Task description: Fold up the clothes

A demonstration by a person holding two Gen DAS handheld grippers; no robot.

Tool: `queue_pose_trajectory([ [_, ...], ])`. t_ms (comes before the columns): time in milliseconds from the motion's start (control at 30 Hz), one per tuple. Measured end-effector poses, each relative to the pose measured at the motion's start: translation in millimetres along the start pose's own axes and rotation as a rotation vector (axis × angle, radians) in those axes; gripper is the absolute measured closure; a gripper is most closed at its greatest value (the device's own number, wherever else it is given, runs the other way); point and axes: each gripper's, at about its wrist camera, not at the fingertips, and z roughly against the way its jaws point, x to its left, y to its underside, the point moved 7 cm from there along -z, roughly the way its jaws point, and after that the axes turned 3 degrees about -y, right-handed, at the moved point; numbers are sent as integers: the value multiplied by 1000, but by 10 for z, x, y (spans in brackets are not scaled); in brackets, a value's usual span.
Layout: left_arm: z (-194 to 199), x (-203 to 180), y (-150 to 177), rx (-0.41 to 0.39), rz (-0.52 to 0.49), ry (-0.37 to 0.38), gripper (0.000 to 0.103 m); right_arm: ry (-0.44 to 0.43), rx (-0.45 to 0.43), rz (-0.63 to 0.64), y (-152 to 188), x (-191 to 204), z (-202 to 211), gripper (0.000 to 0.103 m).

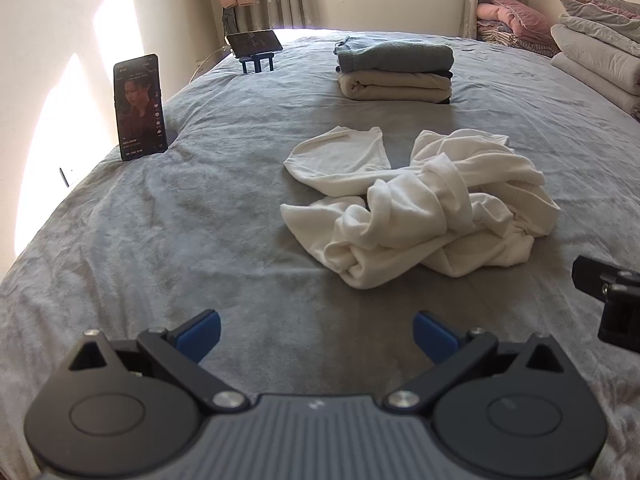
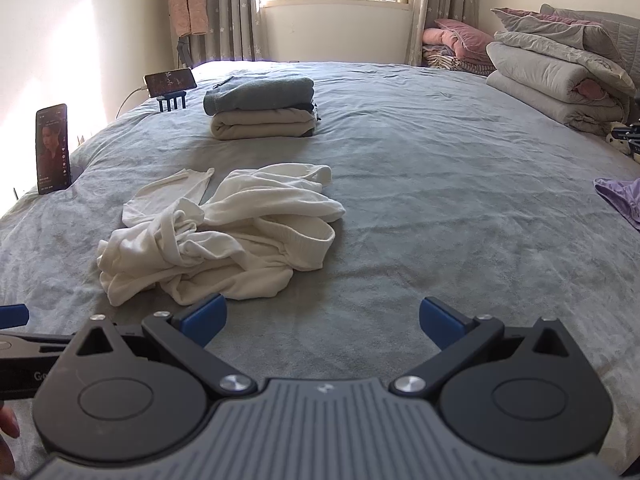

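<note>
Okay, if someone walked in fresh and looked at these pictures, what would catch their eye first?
Probably the crumpled white garment lying unfolded in the middle of the grey bed, just ahead of both grippers, whose jaws are wide open and empty. Beyond it sits a neat stack of folded clothes, and a lit phone stands upright at the bed's left edge.

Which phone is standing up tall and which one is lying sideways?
The nearer phone at the bed's edge stands upright. The farther phone, on the blue stand, lies sideways.
</note>
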Motion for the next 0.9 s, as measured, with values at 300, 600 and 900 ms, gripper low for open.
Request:
queue_pose_trajectory([
  [300, 8, -18, 8, 3, -15, -1, 1, 23, -25, 29, 5, -4, 34, 0],
  [600, 30, -23, 11, -6, -13, 9, 0, 21, -9, 29, 15, 10, 16, 0],
  [900, 50, -24, 4, -8, -1, 19, 0, 20, -6, 45, 26, 43, 10, 0],
])
